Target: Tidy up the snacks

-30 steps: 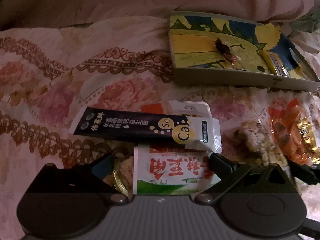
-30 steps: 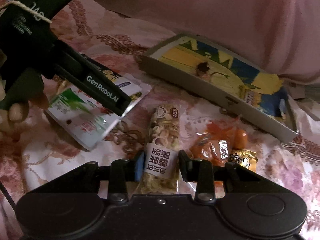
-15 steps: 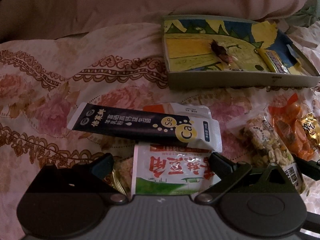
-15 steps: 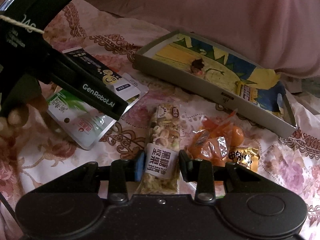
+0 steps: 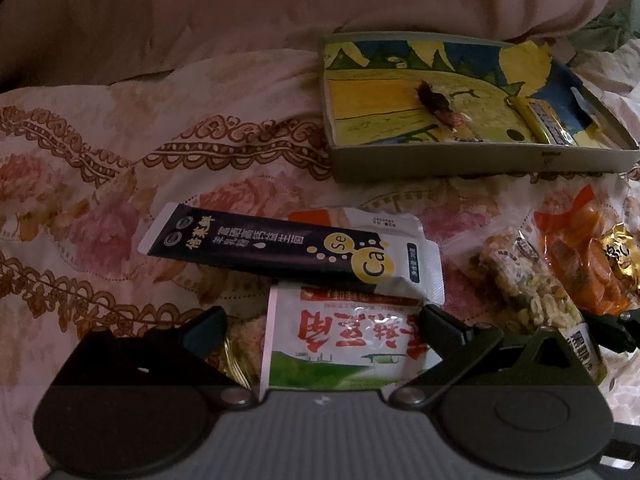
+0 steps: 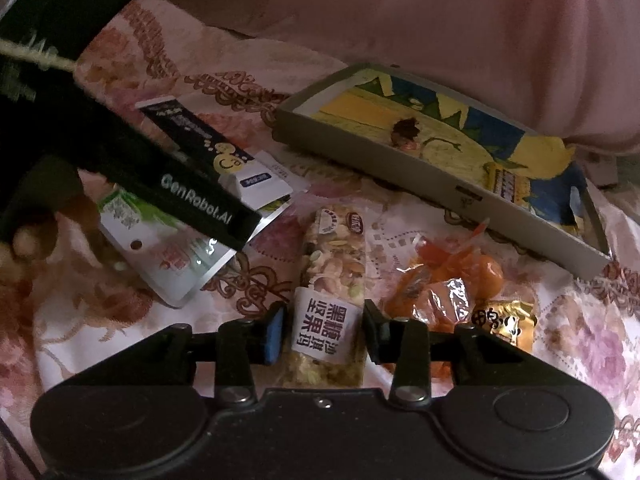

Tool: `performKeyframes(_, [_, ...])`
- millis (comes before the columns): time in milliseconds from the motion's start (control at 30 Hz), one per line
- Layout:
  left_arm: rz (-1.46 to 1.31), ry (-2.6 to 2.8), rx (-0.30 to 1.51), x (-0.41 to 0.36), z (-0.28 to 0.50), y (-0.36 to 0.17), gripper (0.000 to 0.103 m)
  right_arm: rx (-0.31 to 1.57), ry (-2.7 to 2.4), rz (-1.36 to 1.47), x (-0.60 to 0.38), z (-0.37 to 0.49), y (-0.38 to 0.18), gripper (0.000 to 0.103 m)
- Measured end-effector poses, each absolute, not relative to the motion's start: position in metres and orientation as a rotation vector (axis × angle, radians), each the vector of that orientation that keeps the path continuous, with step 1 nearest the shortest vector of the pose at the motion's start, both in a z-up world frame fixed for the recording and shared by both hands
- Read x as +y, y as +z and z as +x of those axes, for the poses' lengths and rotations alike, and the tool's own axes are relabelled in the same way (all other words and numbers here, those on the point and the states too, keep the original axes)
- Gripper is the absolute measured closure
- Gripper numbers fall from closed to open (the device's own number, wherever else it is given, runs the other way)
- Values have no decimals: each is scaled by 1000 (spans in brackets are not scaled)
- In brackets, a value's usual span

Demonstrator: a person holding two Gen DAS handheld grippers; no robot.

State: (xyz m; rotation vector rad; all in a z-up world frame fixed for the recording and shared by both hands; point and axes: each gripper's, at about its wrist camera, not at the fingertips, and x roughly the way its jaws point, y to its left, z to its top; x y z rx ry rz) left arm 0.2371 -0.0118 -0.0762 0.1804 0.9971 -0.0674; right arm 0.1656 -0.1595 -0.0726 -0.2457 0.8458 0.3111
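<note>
The right claw (image 6: 324, 336) stood narrowly open around the nut bar (image 6: 332, 288), its fingers just beside the wrapper's label; whether they touched it I could not tell.
The left claw (image 5: 322, 328) was spread wide over a white pouch with red lettering (image 5: 348, 340), its fingers at either edge and not gripping. All of it lay on a bed under a cream floral bedspread (image 5: 120, 168) with brown scrollwork, a plain pink pillow (image 6: 440, 32) behind, in dim light. A dark stick sachet (image 5: 280, 252) lay across the pouch's top. The clear-wrapped nut bar showed mixed nuts. Orange-wrapped candies (image 6: 452, 288) and a gold one (image 6: 504, 320) lay right of it. The grey tray (image 6: 400, 176), painted yellow and blue inside, held a dark dried fruit (image 6: 404, 132) and a yellow packet (image 6: 508, 180).
</note>
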Motion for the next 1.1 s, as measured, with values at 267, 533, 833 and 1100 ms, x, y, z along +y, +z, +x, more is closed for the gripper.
performKeyframes(267, [178, -74, 1013, -12, 235, -72, 0, 780, 274, -238, -171, 162, -49, 62])
performKeyframes(533, [202, -83, 992, -17, 233, -77, 0, 822, 250, -130, -186, 171, -46, 62])
performKeyframes(833, [148, -84, 961, -5, 231, -64, 21, 819, 244, -108, -189, 171, -45, 62])
performKeyframes(1100, [115, -90, 929, -2, 224, -53, 37, 821, 244, -99, -190, 170, -45, 62])
